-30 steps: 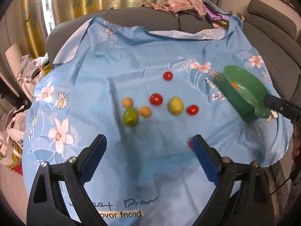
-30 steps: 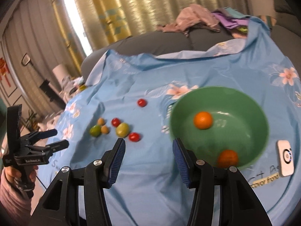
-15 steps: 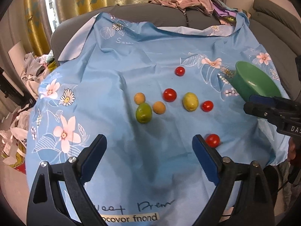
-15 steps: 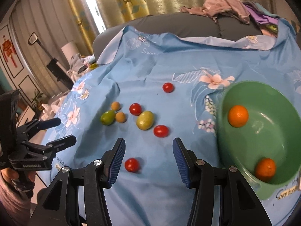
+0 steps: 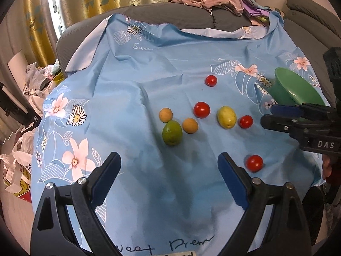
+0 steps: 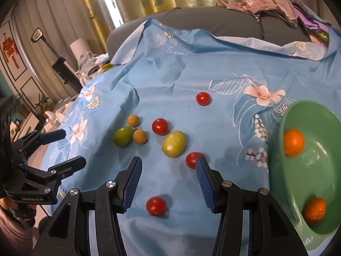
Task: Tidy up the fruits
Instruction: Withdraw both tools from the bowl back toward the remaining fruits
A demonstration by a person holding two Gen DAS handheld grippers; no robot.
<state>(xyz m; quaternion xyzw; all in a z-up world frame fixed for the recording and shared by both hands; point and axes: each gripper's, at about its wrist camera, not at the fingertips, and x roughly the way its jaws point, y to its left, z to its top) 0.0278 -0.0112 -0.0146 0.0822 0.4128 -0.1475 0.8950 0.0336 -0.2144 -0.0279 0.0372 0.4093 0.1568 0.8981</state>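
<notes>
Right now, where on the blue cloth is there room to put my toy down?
The far stretch of the blue cloth, between the grey sofa back and the farthest tomato, is bare. So is the left side around the printed flowers. The middle is crowded with fruit, and the green bowl fills the right edge.

The cloth (image 5: 132,98) is thin, smooth, creased fabric with a faint sheen, the bowl (image 6: 319,170) glossy green plastic, the tomatoes (image 6: 156,205) shiny-skinned, the oranges (image 6: 293,143) dimpled and matt, and the pads (image 6: 132,183) ribbed blue rubber on matt black plastic.
</notes>
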